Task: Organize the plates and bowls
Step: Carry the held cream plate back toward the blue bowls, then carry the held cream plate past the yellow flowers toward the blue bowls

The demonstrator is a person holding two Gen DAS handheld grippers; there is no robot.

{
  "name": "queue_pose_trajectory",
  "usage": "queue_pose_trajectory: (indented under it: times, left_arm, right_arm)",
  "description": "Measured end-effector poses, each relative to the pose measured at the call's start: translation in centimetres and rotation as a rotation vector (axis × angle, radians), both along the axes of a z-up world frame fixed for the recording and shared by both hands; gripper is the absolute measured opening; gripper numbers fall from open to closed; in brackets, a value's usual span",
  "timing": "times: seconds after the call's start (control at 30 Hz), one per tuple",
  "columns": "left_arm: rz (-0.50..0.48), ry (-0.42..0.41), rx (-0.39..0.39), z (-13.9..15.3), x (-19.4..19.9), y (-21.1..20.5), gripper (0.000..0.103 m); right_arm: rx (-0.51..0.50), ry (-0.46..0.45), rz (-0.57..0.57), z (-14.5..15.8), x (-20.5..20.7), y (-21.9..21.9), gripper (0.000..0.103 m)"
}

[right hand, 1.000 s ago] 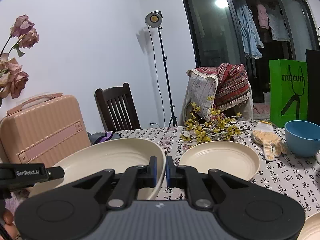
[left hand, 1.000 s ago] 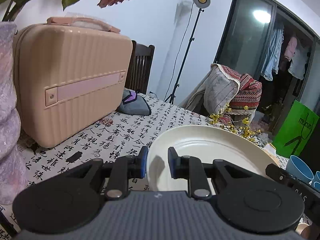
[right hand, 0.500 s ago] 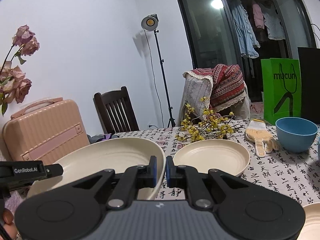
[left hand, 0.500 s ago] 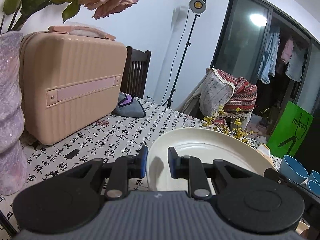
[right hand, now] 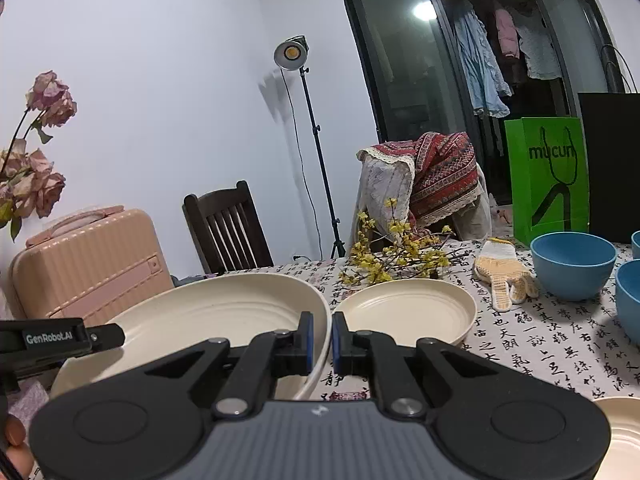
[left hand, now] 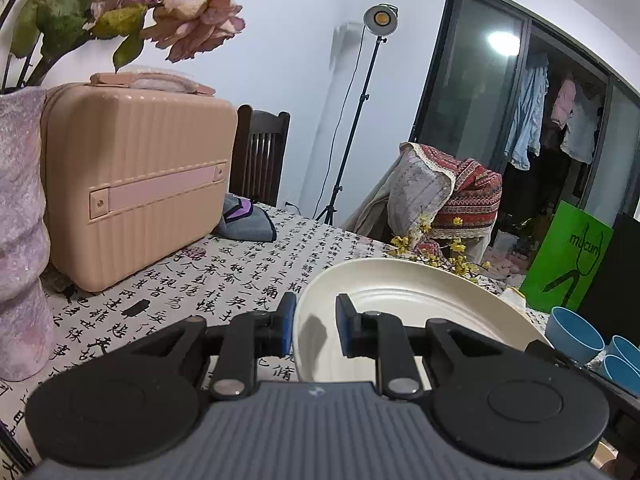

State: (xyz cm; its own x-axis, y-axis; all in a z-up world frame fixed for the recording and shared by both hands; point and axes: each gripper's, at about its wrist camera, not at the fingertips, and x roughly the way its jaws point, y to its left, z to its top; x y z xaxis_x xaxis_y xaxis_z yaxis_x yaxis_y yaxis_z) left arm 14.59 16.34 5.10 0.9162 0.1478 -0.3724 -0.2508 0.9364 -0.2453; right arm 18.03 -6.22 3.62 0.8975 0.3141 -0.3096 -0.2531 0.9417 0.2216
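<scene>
Both grippers hold one big cream plate (right hand: 224,312) up above the worktop (right hand: 540,344). The right gripper (right hand: 320,338) pinches its right rim with jaws nearly closed. The left gripper (left hand: 316,328) grips its left rim. A smaller plate (right hand: 408,310) sits just beside it.

My left tongs (left hand: 311,326) and right tongs (right hand: 319,340) each clamp a rim of the large cream plate (right hand: 224,312), lifted above the counter (right hand: 540,336); a smaller cream plate (right hand: 408,312) and blue bowls (right hand: 572,264) rest there.
</scene>
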Motion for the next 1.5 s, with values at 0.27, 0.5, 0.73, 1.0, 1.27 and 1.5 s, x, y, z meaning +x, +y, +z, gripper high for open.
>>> queue_pose_trajectory:
  times: [0.27,0.5,0.73,1.0,1.27,1.5]
  left_arm:
    - [-0.009,-0.011,0.004,0.4,-0.8,-1.5,0.021]
    - [-0.012,-0.025,0.016,0.7,-1.7,-2.9,0.021]
    - [-0.020,-0.030,0.023,0.9,-2.4,-4.1,0.021]
    - [-0.029,-0.033,0.033,1.0,-3.1,-5.7,0.021]
    - [-0.041,-0.036,0.033,0.9,-3.5,-7.2,0.021]
    - [-0.058,-0.031,0.034,0.6,-3.6,-8.5,0.021]
  right_arm:
    - [0.009,-0.011,-0.010,0.4,-1.1,-1.5,0.009]
    - [0.014,-0.016,-0.016,0.6,-1.9,-2.9,0.009]
    - [0.023,-0.022,-0.024,0.7,-2.8,-4.0,0.009]
    - [0.035,-0.024,-0.035,0.7,-3.6,-5.7,0.009]
    - [0.036,-0.026,-0.050,0.7,-4.5,-7.3,0.009]
    - [0.040,-0.028,-0.067,0.5,-5.0,-8.7,0.009]
